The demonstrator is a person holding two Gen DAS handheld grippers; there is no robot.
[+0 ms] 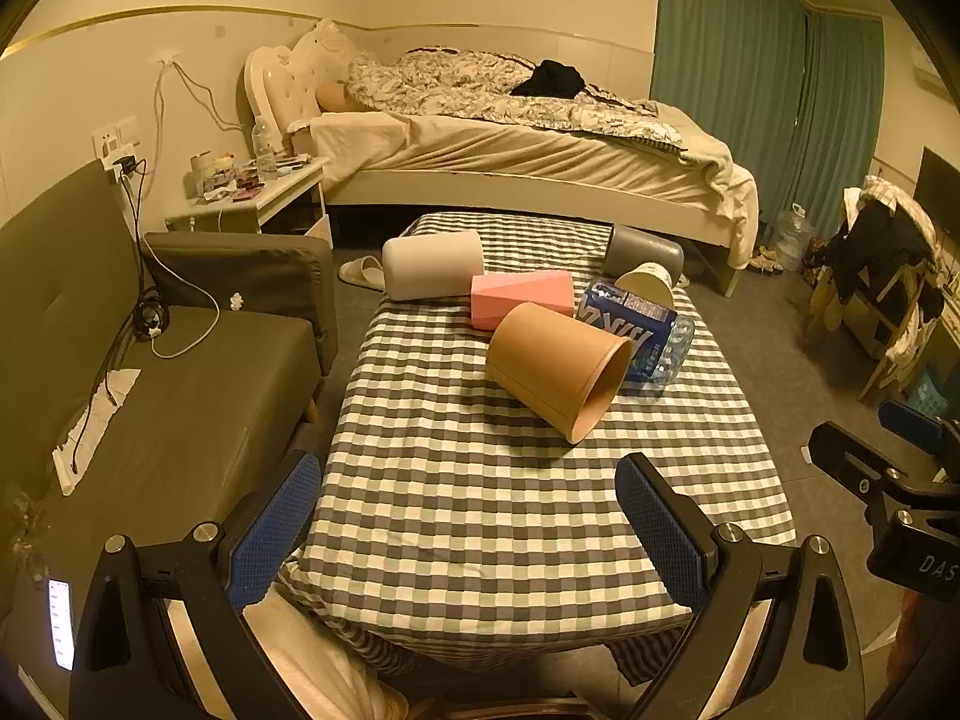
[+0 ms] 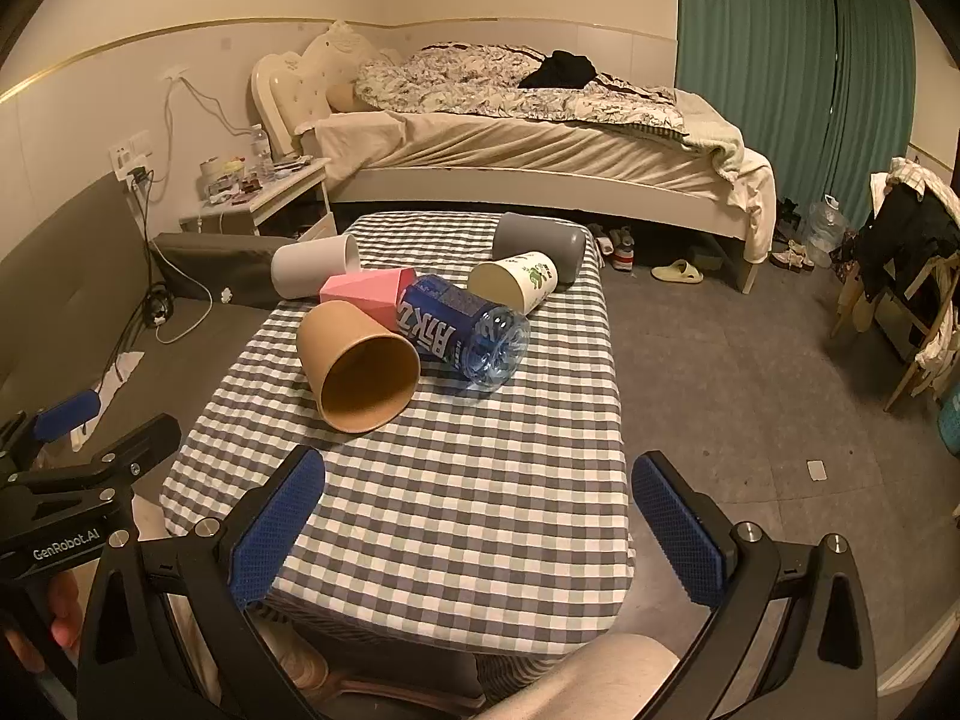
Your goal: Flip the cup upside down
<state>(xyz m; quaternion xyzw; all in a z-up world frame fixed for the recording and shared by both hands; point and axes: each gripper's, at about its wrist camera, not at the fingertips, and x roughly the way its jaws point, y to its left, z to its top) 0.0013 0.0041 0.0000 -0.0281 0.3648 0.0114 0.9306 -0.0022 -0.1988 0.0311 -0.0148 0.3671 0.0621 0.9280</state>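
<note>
A brown paper cup (image 1: 555, 369) (image 2: 357, 369) lies on its side in the middle of the checkered table (image 1: 480, 516) (image 2: 468, 504), its mouth facing the near right. A white paper cup with a green print (image 1: 647, 285) (image 2: 515, 283), a white cup (image 1: 432, 264) (image 2: 313, 267), a grey cup (image 1: 643, 251) (image 2: 539, 243) and a pink cup (image 1: 521, 298) (image 2: 367, 294) also lie on their sides. My left gripper (image 1: 469, 531) is open and empty over the near table edge. My right gripper (image 2: 477, 531) is open and empty there too.
A blue-labelled water bottle (image 1: 645, 330) (image 2: 465, 339) lies against the brown cup. A dark sofa (image 1: 150, 396) stands left of the table, a bed (image 1: 528, 144) behind it, and a chair with clothes (image 1: 888, 276) at the right. My knee (image 2: 588, 684) shows under the right gripper.
</note>
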